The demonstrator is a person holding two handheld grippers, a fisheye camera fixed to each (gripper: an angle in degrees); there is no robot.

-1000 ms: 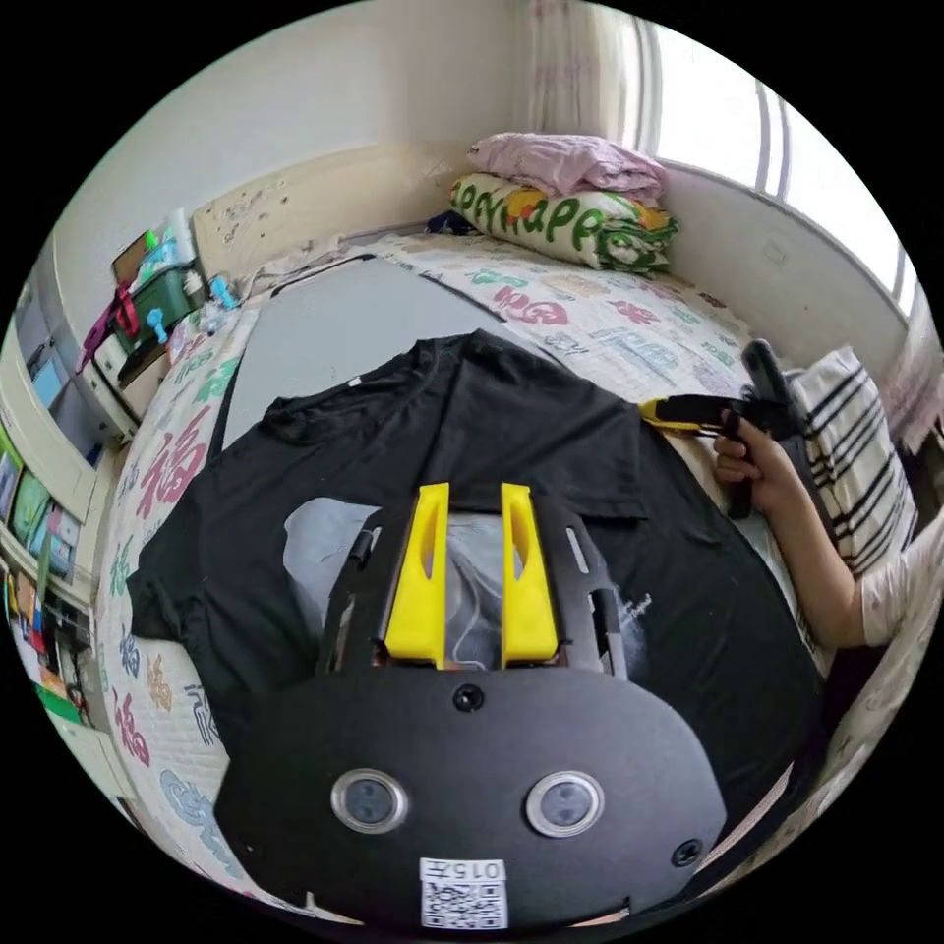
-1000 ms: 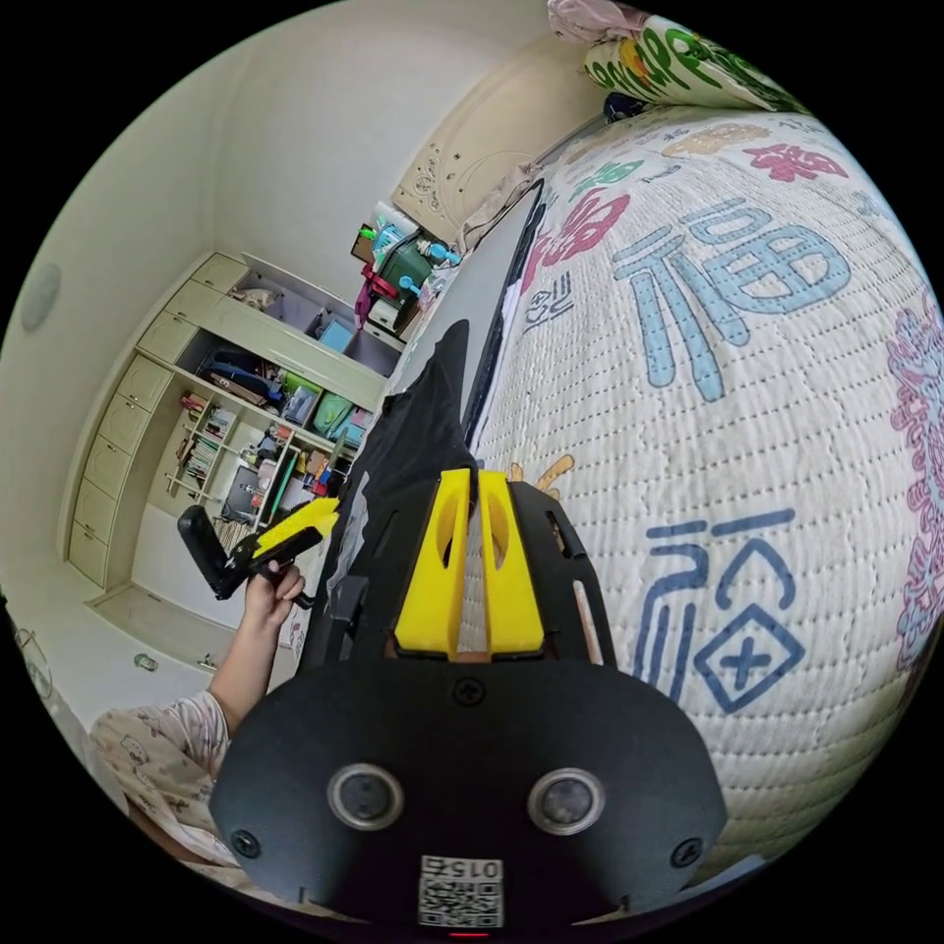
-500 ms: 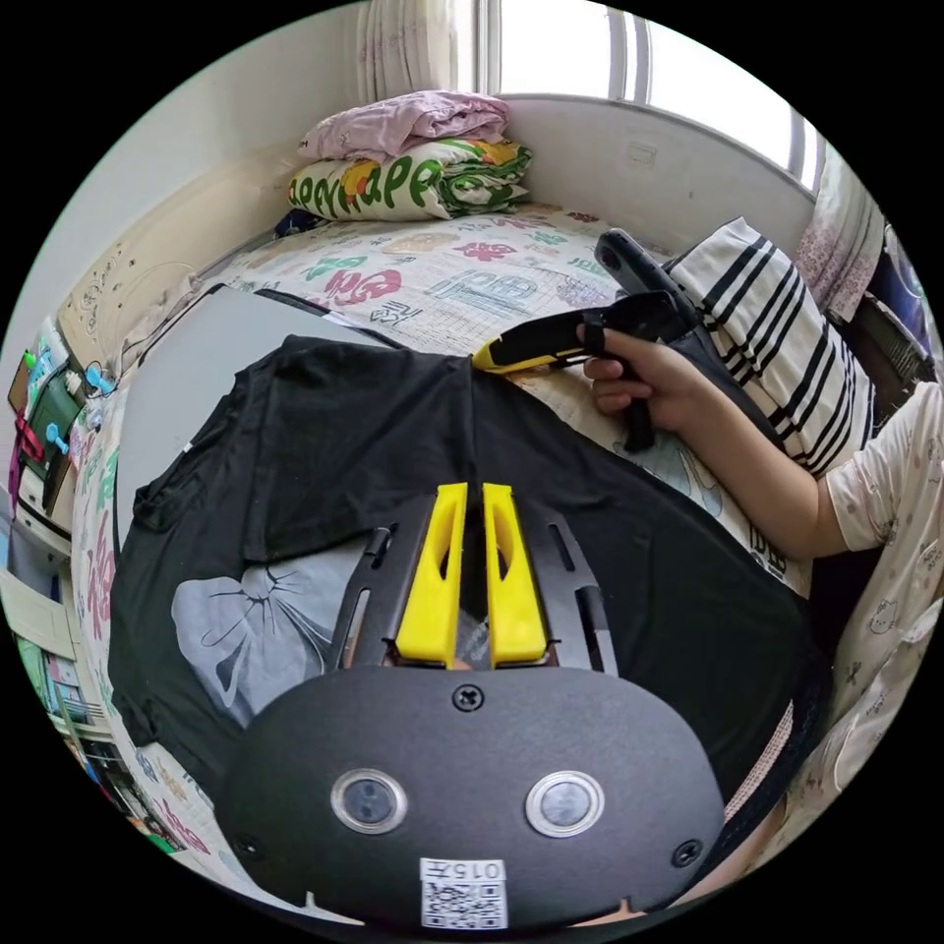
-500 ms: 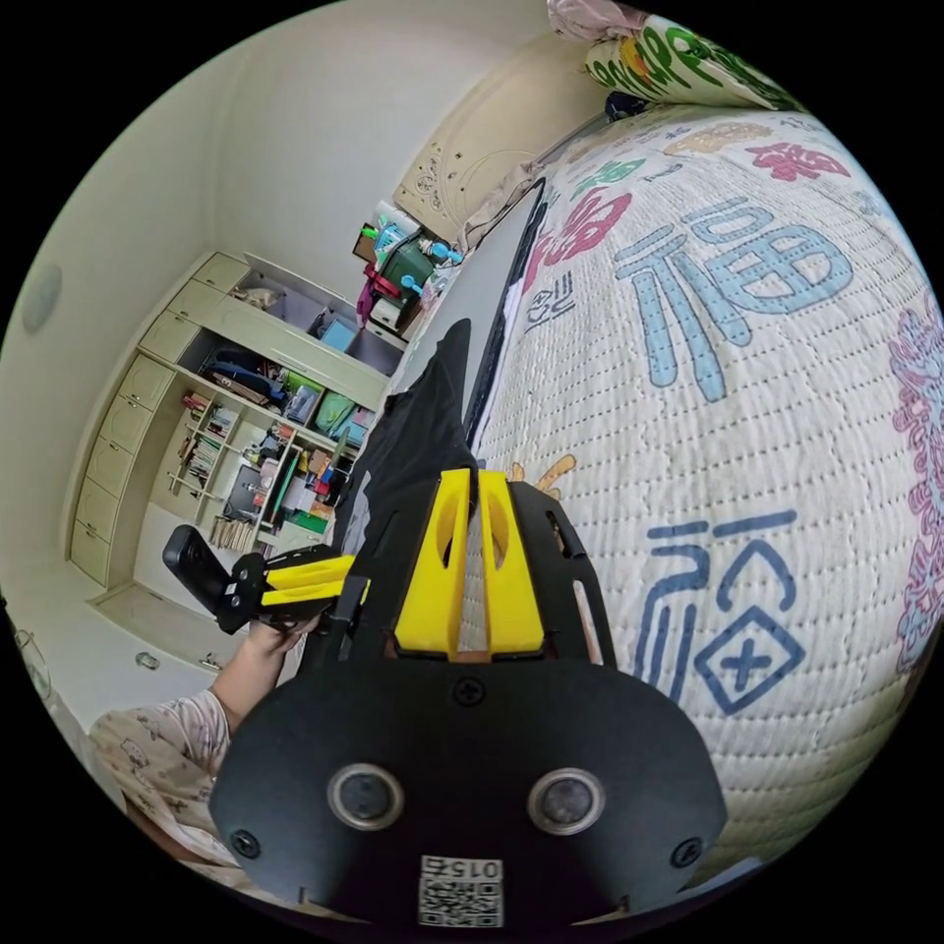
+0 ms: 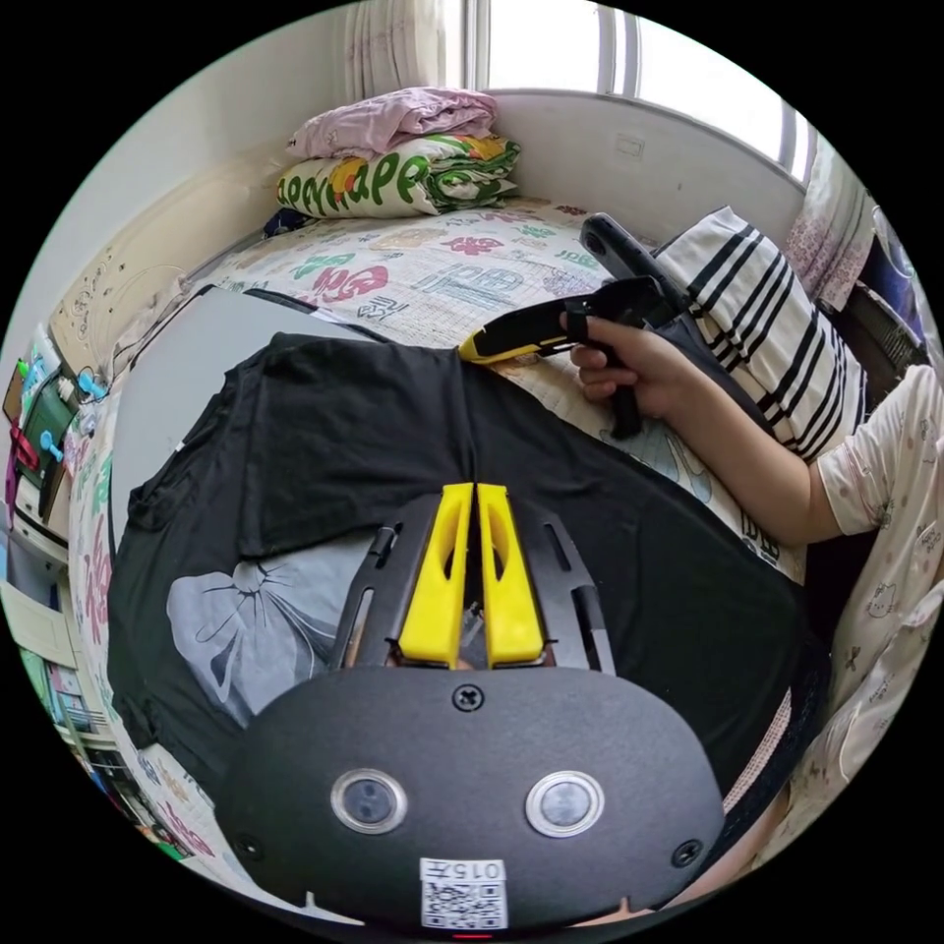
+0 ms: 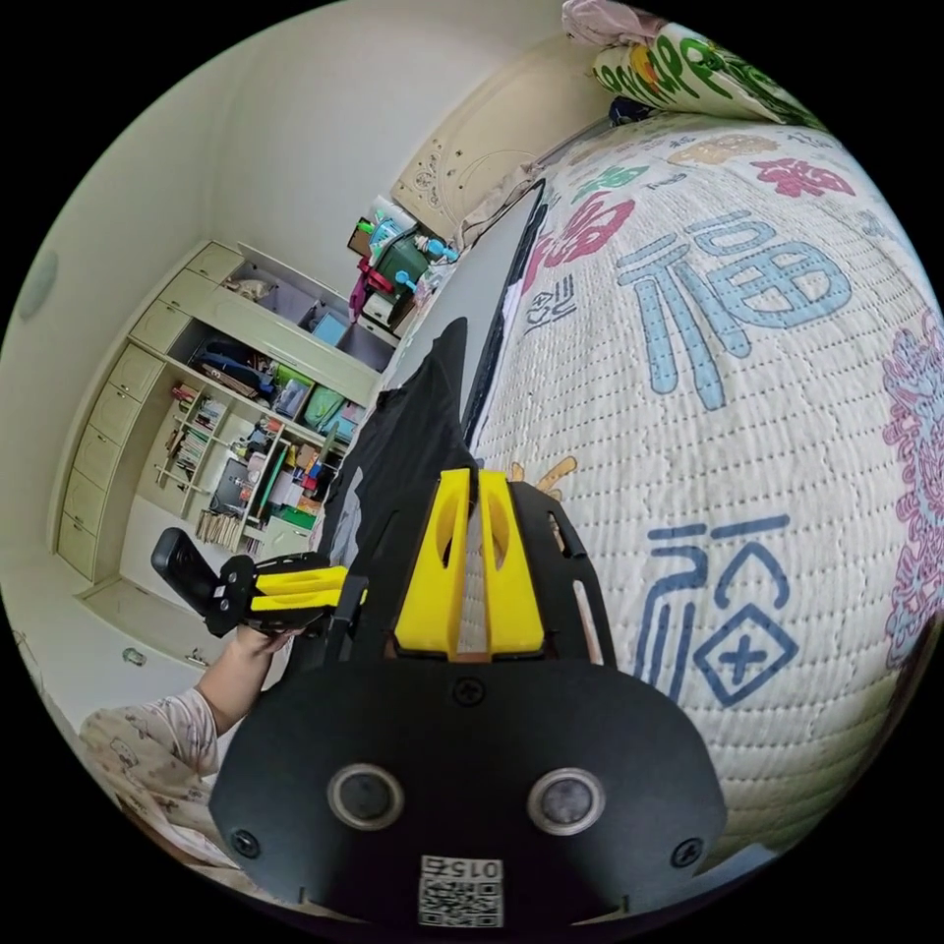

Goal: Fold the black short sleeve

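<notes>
1. The black short sleeve shirt [image 5: 374,442] lies spread on the quilted bed cover [image 5: 442,275], partly over a grey mat [image 5: 197,344]. One side panel is already laid over the body, and a pale bow print [image 5: 246,619] shows beside that folded flap.

2. In the left gripper view a raised crease runs through the cloth from the left gripper [image 5: 470,492] toward the right gripper [image 5: 482,346]. The two tools sit at opposite ends of one fold line, and this is the relation the next move seems to turn on.

3. The left gripper's jaws are drawn nearly together, with only a thin slit between them. Dark cloth seems to rise into their tips, but whether they pinch it I cannot tell.

4. The right gripper sits at the shirt's far edge, toward the striped pillow [image 5: 777,315]. In the right gripper view its jaws [image 6: 470,482] are also almost pressed together, at the border where black cloth meets the cover. A grip on the hem is likely but not plainly shown.

5. The left gripper [image 6: 295,590] appears low in that view, over the shirt's near part.

6. My judgement: both hands would carry this line sideways across the shirt's long axis.
</notes>
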